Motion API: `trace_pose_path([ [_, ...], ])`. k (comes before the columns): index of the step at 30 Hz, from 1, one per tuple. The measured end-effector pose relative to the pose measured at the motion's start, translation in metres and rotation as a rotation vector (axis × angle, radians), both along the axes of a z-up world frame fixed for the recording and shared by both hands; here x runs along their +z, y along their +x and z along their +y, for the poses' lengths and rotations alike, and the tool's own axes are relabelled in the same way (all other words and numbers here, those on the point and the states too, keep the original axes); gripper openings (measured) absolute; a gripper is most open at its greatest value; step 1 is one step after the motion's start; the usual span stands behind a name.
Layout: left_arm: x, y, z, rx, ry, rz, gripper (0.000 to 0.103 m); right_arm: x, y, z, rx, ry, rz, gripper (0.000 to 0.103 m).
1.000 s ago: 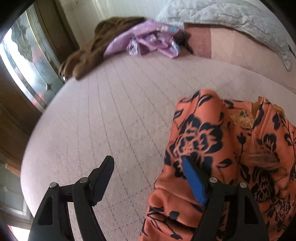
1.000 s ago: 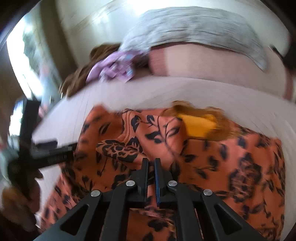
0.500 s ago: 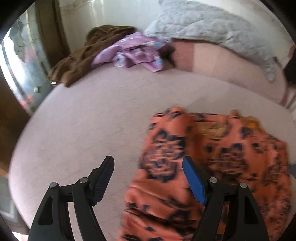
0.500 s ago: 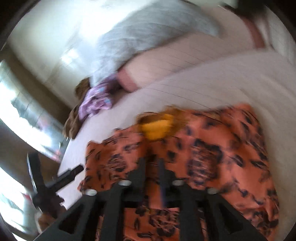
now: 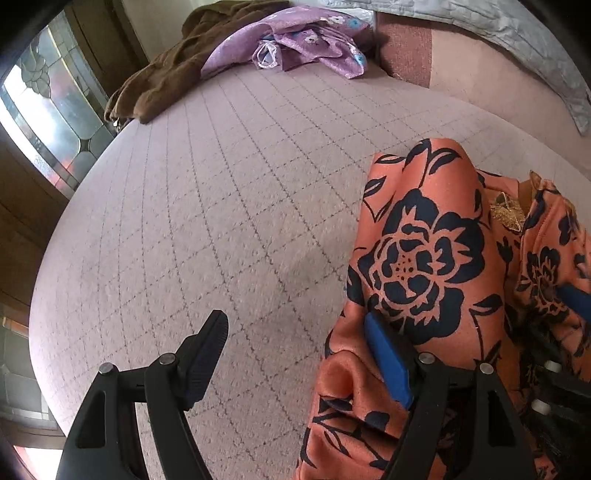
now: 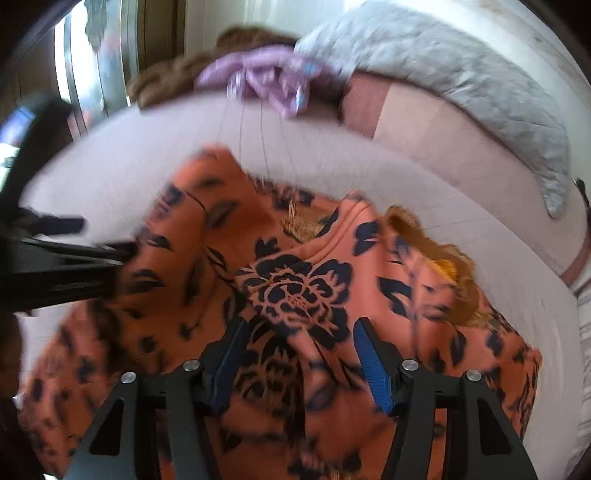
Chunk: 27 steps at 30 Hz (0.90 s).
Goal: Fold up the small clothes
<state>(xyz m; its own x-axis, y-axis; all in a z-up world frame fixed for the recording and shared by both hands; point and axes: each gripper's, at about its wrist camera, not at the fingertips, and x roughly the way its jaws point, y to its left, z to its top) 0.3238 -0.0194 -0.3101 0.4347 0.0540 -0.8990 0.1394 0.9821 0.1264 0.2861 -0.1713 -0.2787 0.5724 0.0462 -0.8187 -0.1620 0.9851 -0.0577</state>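
Right gripper (image 6: 295,362) jaws having just been opening, releasing the orange dress (image 6: 295,288).
Left gripper (image 5: 295,354) is staying spread, one finger on bedspread (image 5: 221,206), one over dress.

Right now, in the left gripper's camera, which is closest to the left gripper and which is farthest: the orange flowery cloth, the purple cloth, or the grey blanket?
1. Orange flowery cloth: right by the left gripper, under its right finger.
2. Purple cloth: far across the bed, top middle.
3. Grey blanket: behind it, top right, a little farther.
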Motion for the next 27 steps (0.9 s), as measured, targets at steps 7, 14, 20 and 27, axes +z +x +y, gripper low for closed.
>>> trace_pose_path([
  [7,0.005,0.002,-0.006,0.004,0.000,-0.018,0.077,-0.005,0.007,-0.016,-0.008,0.022,0.032,0.007],
  [14,0.030,-0.010,-0.001,0.036,0.000,-0.122,0.077,0.027,-0.047,-0.132,-0.309,0.360,-0.068,0.007],
  [20,0.026,-0.021,-0.026,-0.007,0.034,-0.121,0.077,-0.003,-0.097,-0.215,-0.485,0.560,-0.007,0.011],
  [27,0.024,-0.026,-0.037,-0.026,0.058,-0.117,0.077,-0.045,-0.140,-0.286,-0.681,0.930,0.121,0.023],
])
